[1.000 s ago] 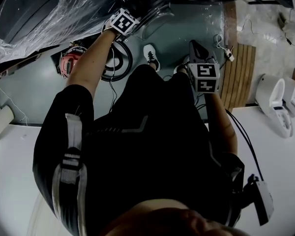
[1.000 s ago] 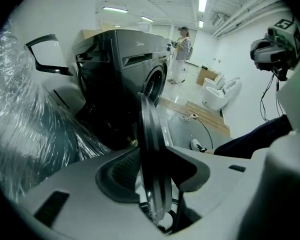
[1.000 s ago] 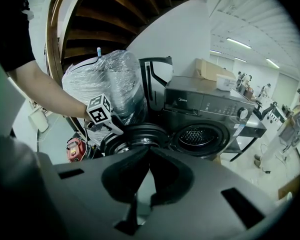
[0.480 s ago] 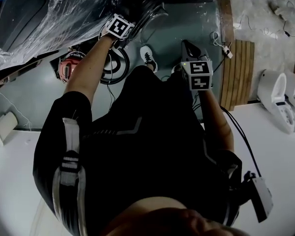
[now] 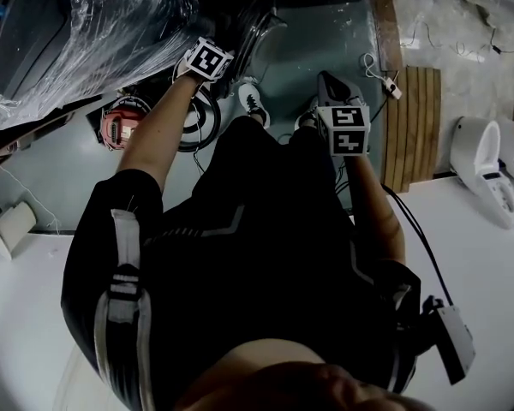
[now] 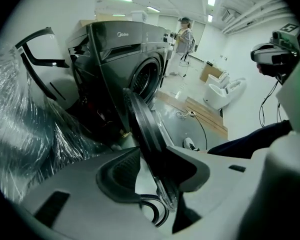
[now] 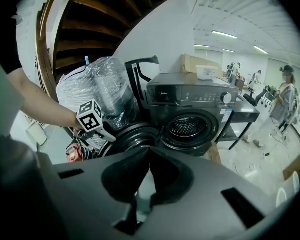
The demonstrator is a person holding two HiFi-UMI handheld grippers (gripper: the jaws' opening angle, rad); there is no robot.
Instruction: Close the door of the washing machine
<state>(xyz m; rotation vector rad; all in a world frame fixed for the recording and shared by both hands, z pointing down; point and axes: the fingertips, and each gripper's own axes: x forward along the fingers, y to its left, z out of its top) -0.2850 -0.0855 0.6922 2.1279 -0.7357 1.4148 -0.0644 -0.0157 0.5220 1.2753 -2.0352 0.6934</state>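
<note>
The dark grey washing machine [image 7: 195, 111] stands with its round drum opening [image 7: 189, 126] uncovered. Its door [image 6: 145, 124] hangs swung out, edge-on in the left gripper view. My left gripper [image 6: 157, 161] is shut on the door's rim, which runs between the two pads. In the head view the left gripper [image 5: 225, 56] sits at the top by the door's clear glass bowl [image 5: 261, 20]. My right gripper [image 5: 330, 84] hovers over the grey floor, apart from the machine. Its jaws [image 7: 149, 151] are shut, tips touching, with nothing held.
A plastic-wrapped appliance [image 5: 68, 32] stands left of the machine. On the floor near my feet lie a red tool [image 5: 116, 125] and a black coil [image 5: 201, 114]. Wooden planks [image 5: 415, 118] and white toilets [image 5: 488, 169] are on the right. A person [image 7: 285, 94] stands far behind.
The left gripper has drifted slightly down in the head view while staying on the door, and the glass bowl has shifted left. The right gripper has barely moved.
</note>
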